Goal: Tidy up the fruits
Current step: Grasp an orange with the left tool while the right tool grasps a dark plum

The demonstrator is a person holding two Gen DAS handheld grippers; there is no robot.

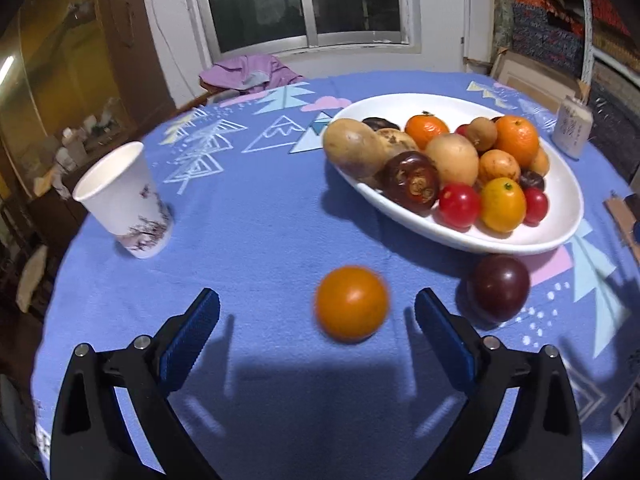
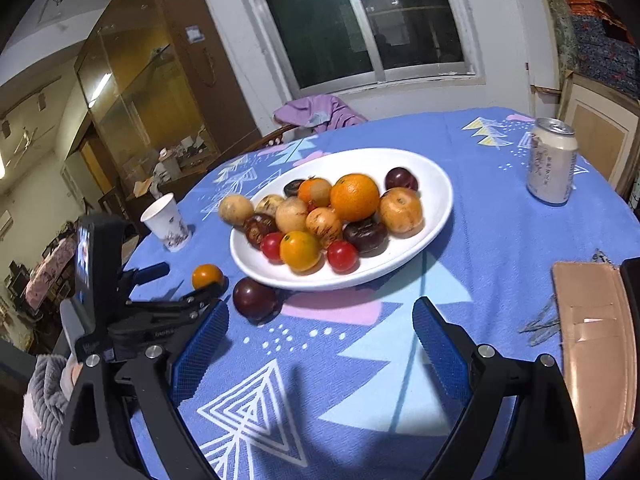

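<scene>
A white oval bowl holds several fruits: oranges, red tomatoes, dark plums and tan ones. On the blue tablecloth in front of it lie a loose orange fruit and a dark plum. My left gripper is open and empty, its blue pads on either side of the orange fruit, just short of it. It also shows in the right wrist view. My right gripper is open and empty above the cloth, nearer than the bowl.
A white paper cup stands left of the bowl. A drink can stands at the far right. A tan wallet lies at the right edge. A purple cloth hangs on a chair behind the table.
</scene>
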